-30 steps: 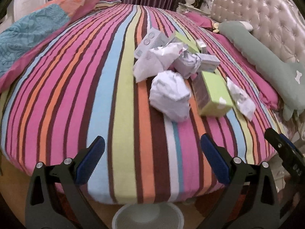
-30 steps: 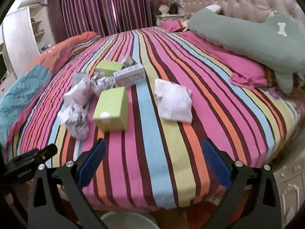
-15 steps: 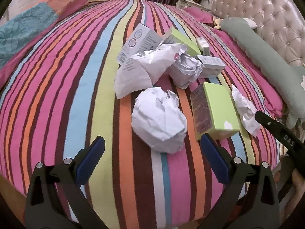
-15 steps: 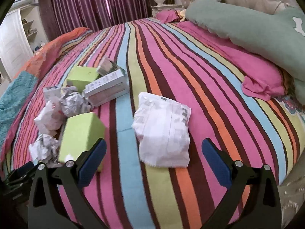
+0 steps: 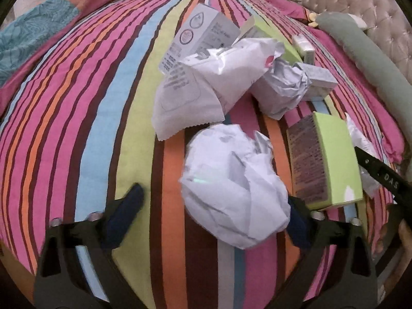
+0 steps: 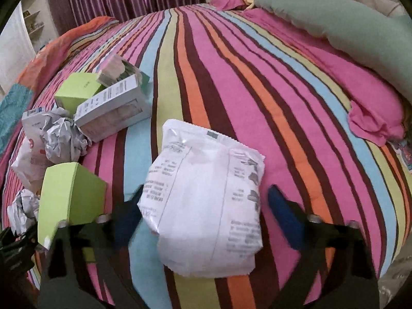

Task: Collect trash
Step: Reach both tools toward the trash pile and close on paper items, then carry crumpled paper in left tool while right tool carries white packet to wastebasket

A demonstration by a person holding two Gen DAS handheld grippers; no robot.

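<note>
On the striped bedspread lies a pile of trash. A crumpled white paper ball sits between the fingers of my left gripper. Its jaws are closing; the left pad still stands apart from the ball. A white plastic packet lies flat between the fingers of my right gripper. Those jaws are closing too, and a gap shows at the right pad. A green box lies just right of the ball, and it appears as the green box left of the packet.
Behind the ball lie another white packet, a second crumpled paper and a grey-white carton. A green bolster and a pink pillow lie at the right by the tufted headboard. The bed's edge is near.
Both grippers have moved forward and down onto the bed. The paper ball now sits between the left fingers and the packet between the right ones. Both pairs of jaws have narrowed.
</note>
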